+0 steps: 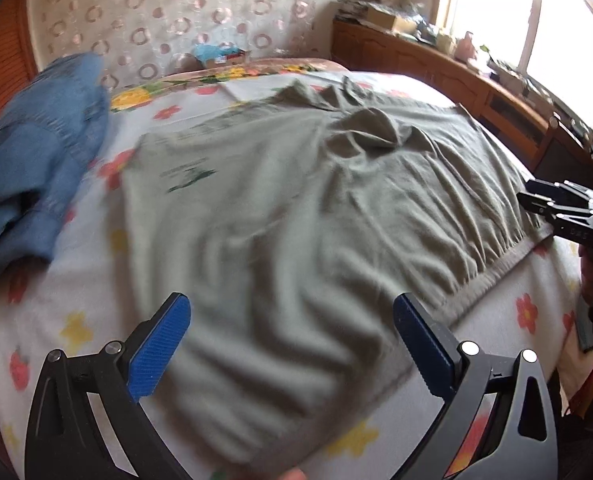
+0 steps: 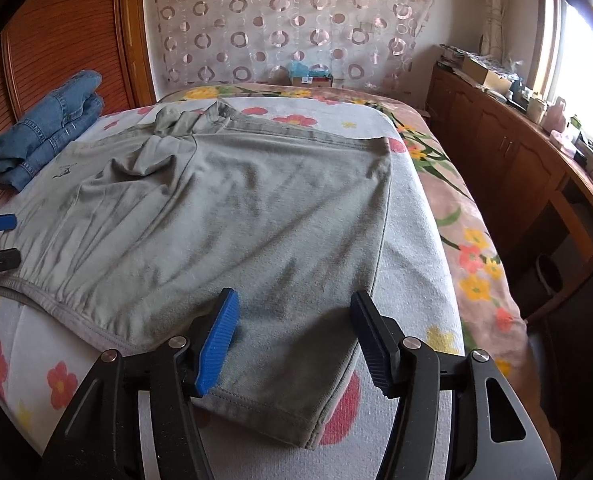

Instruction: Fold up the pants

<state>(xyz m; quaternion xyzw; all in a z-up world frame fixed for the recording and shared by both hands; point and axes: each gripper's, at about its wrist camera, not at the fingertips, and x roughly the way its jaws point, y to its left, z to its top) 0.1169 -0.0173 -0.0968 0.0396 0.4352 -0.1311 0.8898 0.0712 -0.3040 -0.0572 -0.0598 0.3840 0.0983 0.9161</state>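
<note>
Lighting: daylight, bright, from a window [image 1: 536, 20] at the right; its panes are blown out to white in both views. Far wall and wooden panelling [image 2: 56, 40] dimmer, warm-toned.
Shadows: soft; shallow shading in the creases of the grey-green pants [image 2: 216, 208] and a faint dark patch beneath the right gripper [image 2: 294, 338].
Blur: left wrist view smeared across the pants and the blue jeans [image 1: 36, 168], details unreadable; right wrist view sharp.
Distortion: strong fisheye bending of the bed [image 2: 436, 240] edges and cabinet line; black vignette in the corners.
</note>
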